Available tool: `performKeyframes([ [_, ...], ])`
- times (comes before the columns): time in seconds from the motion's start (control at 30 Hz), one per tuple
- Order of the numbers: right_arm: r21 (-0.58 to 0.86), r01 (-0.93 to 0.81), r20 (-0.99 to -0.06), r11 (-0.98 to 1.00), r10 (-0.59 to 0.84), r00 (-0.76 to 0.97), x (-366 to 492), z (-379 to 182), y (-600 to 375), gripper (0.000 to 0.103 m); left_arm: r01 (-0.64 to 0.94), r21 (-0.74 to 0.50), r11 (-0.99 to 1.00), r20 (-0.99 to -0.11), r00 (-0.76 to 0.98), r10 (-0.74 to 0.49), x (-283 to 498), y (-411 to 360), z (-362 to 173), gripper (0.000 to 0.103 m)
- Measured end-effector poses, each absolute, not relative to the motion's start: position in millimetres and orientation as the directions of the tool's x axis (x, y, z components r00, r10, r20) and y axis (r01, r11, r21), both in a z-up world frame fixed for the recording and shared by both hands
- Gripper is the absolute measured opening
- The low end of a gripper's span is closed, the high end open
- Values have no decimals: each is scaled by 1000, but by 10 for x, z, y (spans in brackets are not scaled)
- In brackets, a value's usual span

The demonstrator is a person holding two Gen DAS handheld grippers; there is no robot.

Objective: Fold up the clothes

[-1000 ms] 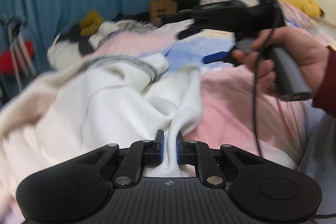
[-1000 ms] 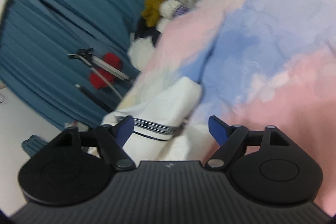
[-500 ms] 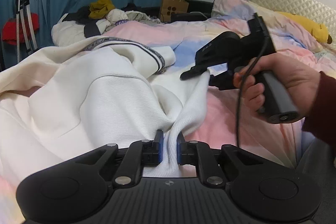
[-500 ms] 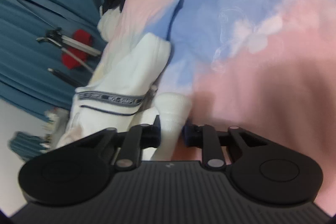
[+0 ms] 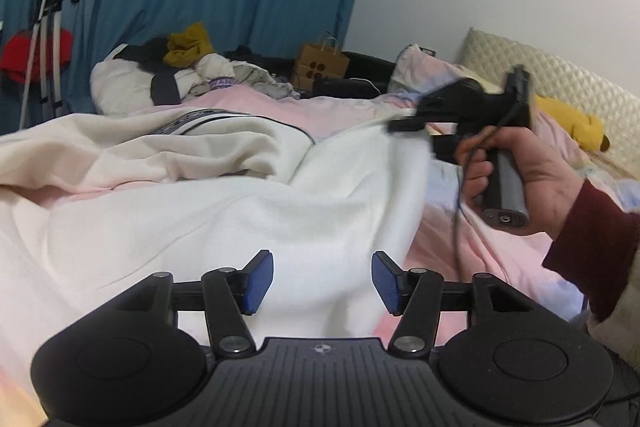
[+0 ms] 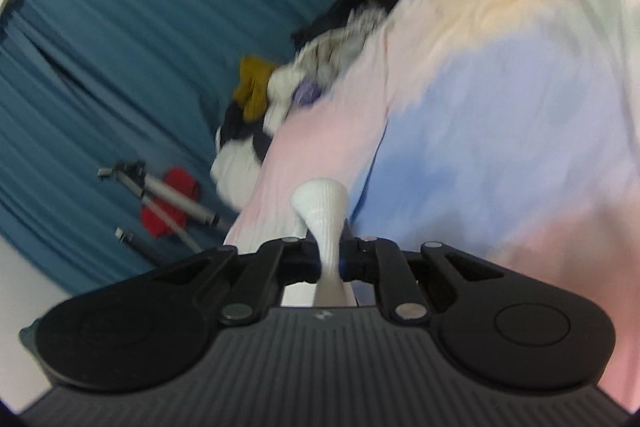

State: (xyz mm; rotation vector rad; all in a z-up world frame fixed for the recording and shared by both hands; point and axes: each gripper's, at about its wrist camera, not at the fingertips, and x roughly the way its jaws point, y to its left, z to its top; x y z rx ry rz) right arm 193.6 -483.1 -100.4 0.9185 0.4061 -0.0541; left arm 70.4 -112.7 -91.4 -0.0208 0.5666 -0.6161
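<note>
The white garment (image 5: 224,211) lies spread and wrinkled on the bed (image 5: 480,247), not yet in a neat fold, so most of the work is left. The left gripper (image 5: 322,281) is opening; its blue pads stand apart over the cloth without pressing it. The right gripper (image 6: 330,259) is clamped on a bunched white edge and lifts it.
</note>
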Motion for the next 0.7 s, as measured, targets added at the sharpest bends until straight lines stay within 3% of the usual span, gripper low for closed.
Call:
performKeyframes([
  [0.2,756,326,-355,567,-63,933,1751,-1148,-5461,10,410,-332,850,-473,708,-526,732,-698,-717,74],
  [0.4,759,426,-433,493,-107,895,1586,-1383,-5725,9,46,-555,831,-539,741,-400,728,426,-524,87],
  [0.57,676,401,-389,618,-164,907,1610,-1139,-5481,9,-333,-671,663,-640,710,-292,695,1513,-756,95],
  [0.7,653,429,-423,624,-169,890,1662,-1136,-5444,9,-554,-736,389,-672,666,-322,814,1978,-1193,95],
])
